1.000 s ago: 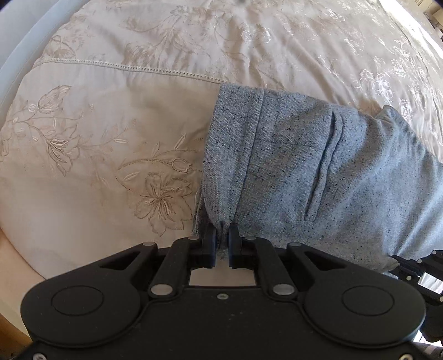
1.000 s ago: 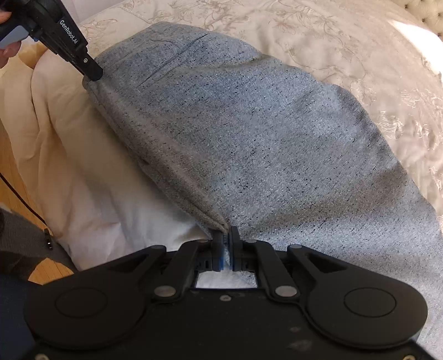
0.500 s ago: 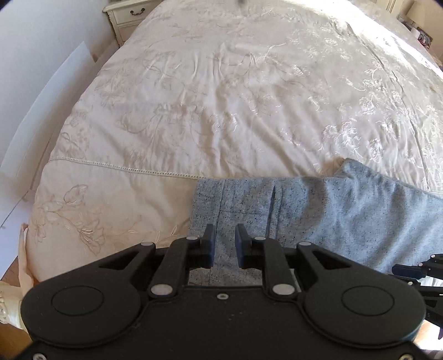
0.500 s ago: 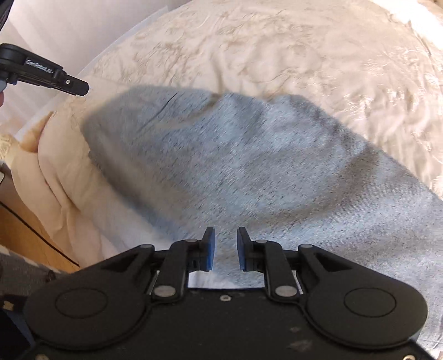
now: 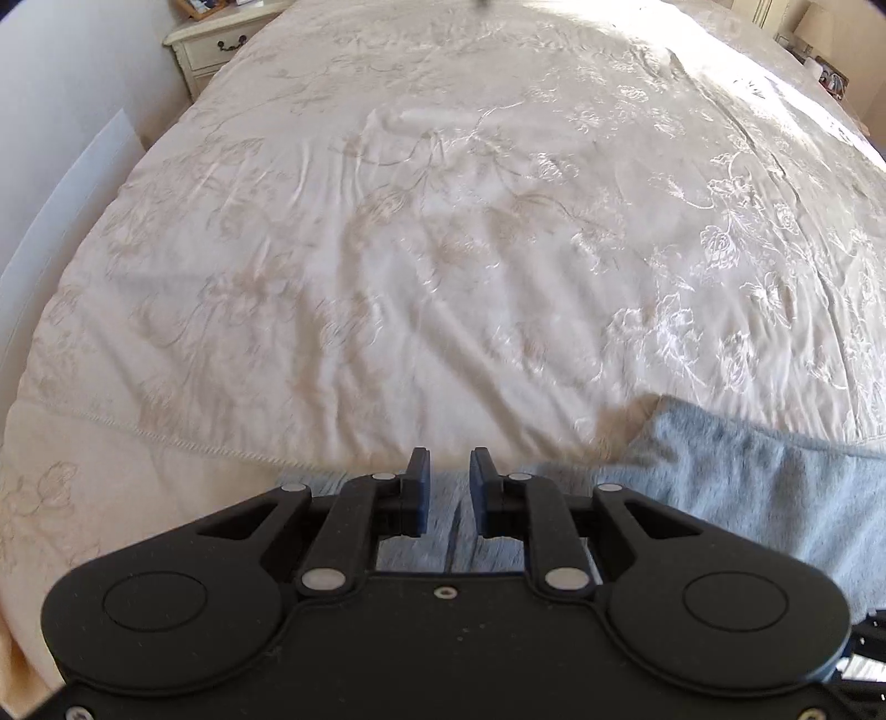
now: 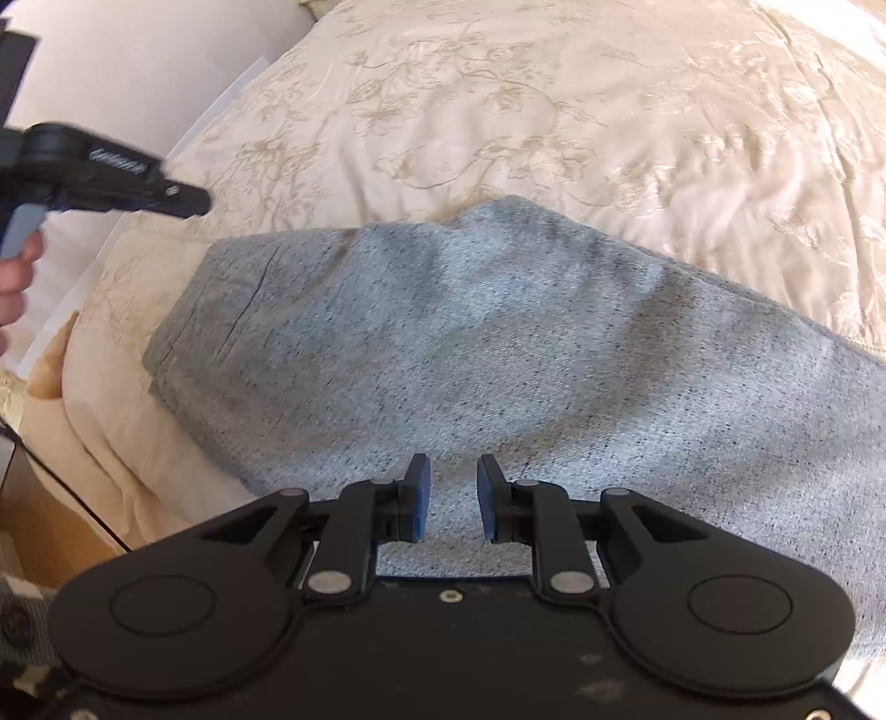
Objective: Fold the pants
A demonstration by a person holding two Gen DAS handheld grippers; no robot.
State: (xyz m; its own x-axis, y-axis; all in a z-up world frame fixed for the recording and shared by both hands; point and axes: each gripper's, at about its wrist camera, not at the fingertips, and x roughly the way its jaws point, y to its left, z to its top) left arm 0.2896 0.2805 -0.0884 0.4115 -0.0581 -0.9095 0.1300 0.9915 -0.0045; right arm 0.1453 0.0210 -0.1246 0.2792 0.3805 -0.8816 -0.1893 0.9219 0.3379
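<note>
The grey speckled pants (image 6: 498,343) lie folded flat near the front edge of the bed; in the left wrist view they (image 5: 747,487) show at the lower right. My left gripper (image 5: 447,487) is open and empty, held above the pants' near left end. It also shows in the right wrist view (image 6: 111,177), raised at the far left, clear of the cloth. My right gripper (image 6: 454,498) is open and empty just above the pants' near edge.
A cream embroidered bedspread (image 5: 443,249) covers the wide bed. A white nightstand (image 5: 216,50) stands at the far left by the wall. The bed's edge and wooden floor (image 6: 50,531) lie at the lower left.
Both grippers let go of the pants' edge, opened and pulled back and up. The pants now rest flat on the bed.
</note>
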